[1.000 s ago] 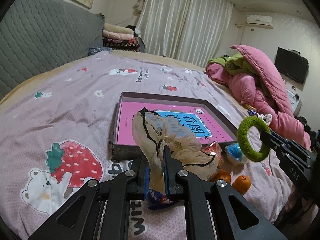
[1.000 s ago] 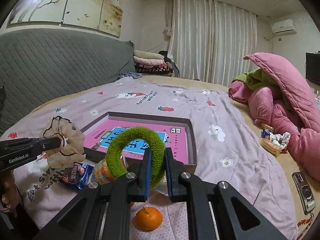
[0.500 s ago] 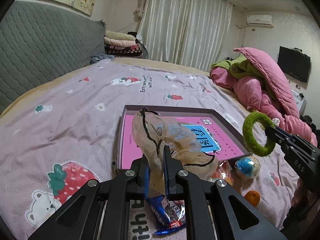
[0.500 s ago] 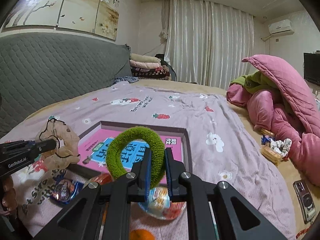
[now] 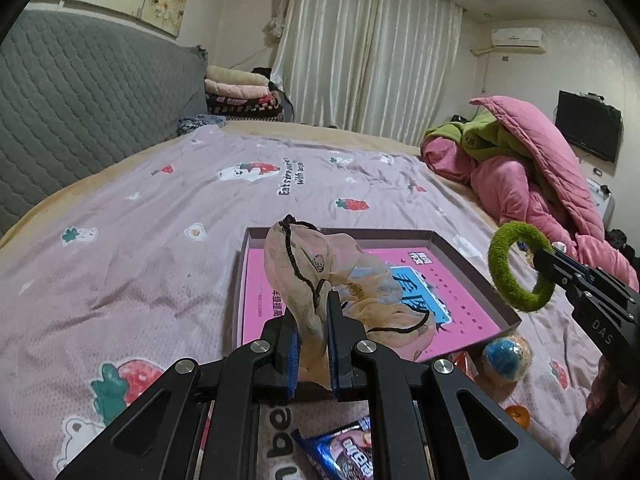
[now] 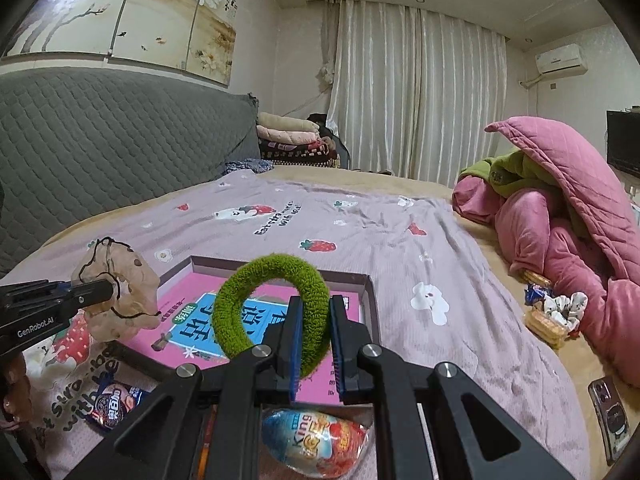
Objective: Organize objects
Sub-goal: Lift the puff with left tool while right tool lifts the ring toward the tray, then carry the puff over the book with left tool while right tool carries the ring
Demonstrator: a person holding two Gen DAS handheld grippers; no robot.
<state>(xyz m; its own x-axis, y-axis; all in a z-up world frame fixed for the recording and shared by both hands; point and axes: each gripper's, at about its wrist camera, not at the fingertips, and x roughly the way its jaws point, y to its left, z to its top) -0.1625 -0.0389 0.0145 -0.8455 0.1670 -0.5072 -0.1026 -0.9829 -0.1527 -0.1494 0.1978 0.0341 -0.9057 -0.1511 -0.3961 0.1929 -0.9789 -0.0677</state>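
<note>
My left gripper (image 5: 312,316) is shut on a beige scrunchie (image 5: 320,276) with black cord trim and holds it in the air over the near left corner of a shallow box (image 5: 472,264) with a pink floor. My right gripper (image 6: 314,320) is shut on a green fuzzy hair ring (image 6: 260,304) and holds it upright above the box's near edge (image 6: 370,300). The scrunchie (image 6: 120,296) and left gripper (image 6: 100,290) show at the left of the right wrist view. The green ring (image 5: 516,268) and right gripper (image 5: 544,258) show at the right of the left wrist view.
On the strawberry-print bedsheet (image 5: 140,240) before the box lie a blue snack packet (image 5: 348,452), a foil egg (image 6: 316,440) and an orange (image 5: 518,416). A pink quilt pile (image 6: 568,208), snacks (image 6: 548,316) and a phone (image 6: 608,412) lie to the right. A grey headboard (image 6: 100,148) stands left.
Both grippers have risen and moved forward toward the box, each still holding its hair tie. The items on the sheet have slid lower in both views.
</note>
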